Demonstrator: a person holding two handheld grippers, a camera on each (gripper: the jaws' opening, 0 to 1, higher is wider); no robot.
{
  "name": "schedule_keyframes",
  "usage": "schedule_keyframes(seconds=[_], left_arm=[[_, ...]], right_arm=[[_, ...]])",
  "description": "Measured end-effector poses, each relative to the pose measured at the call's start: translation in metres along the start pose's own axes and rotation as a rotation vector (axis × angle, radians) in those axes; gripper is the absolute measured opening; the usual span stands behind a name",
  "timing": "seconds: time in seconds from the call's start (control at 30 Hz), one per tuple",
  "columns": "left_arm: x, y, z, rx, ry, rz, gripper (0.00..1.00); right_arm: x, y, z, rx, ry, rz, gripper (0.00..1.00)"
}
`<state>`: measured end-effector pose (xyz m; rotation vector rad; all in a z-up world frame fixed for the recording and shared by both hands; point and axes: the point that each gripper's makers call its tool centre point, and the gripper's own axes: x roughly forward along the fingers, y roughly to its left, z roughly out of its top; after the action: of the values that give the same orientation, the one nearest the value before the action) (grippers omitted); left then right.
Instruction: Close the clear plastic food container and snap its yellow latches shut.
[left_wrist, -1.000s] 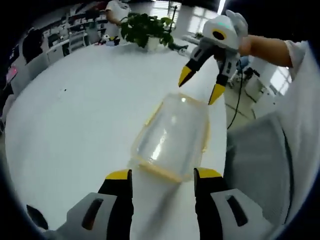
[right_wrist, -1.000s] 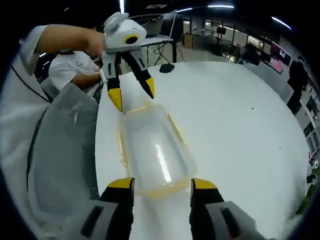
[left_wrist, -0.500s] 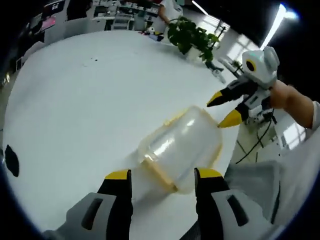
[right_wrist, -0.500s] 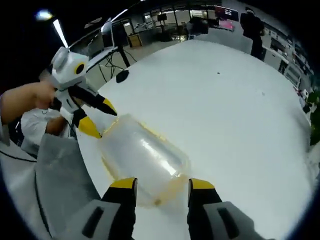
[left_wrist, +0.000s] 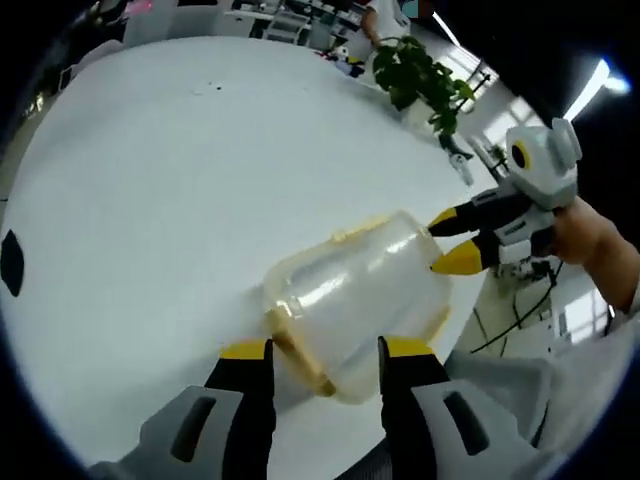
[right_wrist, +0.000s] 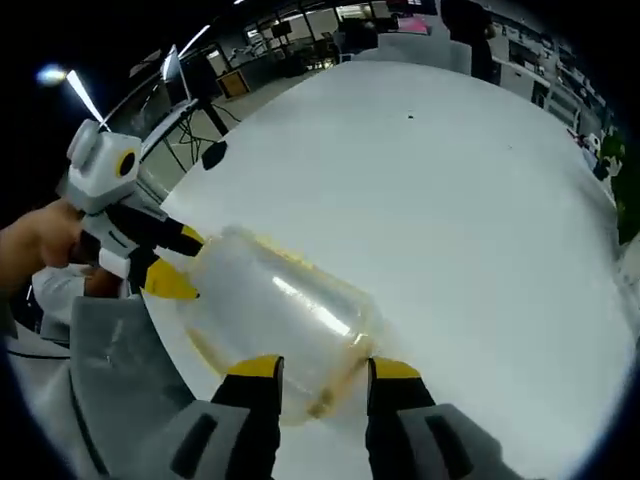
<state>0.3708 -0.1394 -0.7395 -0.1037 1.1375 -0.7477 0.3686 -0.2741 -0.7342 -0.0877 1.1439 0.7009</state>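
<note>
Currently positioned near the edge of the white round table (left_wrist: 150, 180): clear plastic food container (left_wrist: 355, 300), lid seated, lying between both grippers. Approached from opposite ends, apparently to brace one end while pressing the other end's latch. Left gripper (left_wrist: 322, 352) spread, jaws straddling the near end's yellow latch (left_wrist: 300, 355), nothing pinched. Right gripper (right_wrist: 322, 370) likewise spread across the opposite end, not clamped. Compared with a second ago: each gripper closer to its end, the right gripper's tips now just beside the container wall; both views rolled.
</note>
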Motion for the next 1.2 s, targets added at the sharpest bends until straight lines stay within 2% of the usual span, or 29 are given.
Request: schedule_keyframes(seconds=[0.23,0.67,0.73,0.77,0.83,0.87,0.9,0.93,1.0,1.2], left_arm=[[0.002,-0.001,-0.002,-0.026,0.015,0.023,0.38],[0.004,-0.002,-0.001,-0.055,-0.006,0.034,0.36],[0.006,-0.003,0.0,-0.096,-0.022,0.03,0.34],[0.008,-0.012,0.005,-0.146,-0.051,-0.012,0.35],[0.005,-0.005,0.008,-0.104,-0.054,0.024,0.36],[0.009,-0.009,0.006,-0.103,-0.053,0.019,0.36],[0.007,-0.006,0.004,-0.111,-0.054,0.022,0.36],[0.009,-0.006,0.003,-0.104,-0.053,0.02,0.36],[0.009,-0.005,0.003,-0.102,-0.031,0.033,0.36],[0.009,-0.004,0.002,-0.113,-0.032,0.029,0.37]], right_arm=[[0.001,0.001,-0.001,0.009,0.008,-0.004,0.3],[0.003,0.002,-0.002,0.016,0.009,-0.021,0.27],[0.003,0.003,-0.002,0.016,0.009,-0.032,0.27],[0.005,0.005,0.0,0.005,-0.003,-0.033,0.26],[0.002,0.002,-0.001,0.013,-0.002,-0.031,0.26],[0.002,0.005,-0.002,0.015,0.006,0.008,0.25],[0.003,-0.001,-0.004,0.103,-0.007,-0.029,0.24],[0.006,-0.002,-0.004,0.112,-0.007,-0.019,0.24],[0.003,-0.002,-0.004,0.062,-0.001,-0.019,0.24],[0.003,0.0,-0.003,0.063,0.001,-0.014,0.26]])
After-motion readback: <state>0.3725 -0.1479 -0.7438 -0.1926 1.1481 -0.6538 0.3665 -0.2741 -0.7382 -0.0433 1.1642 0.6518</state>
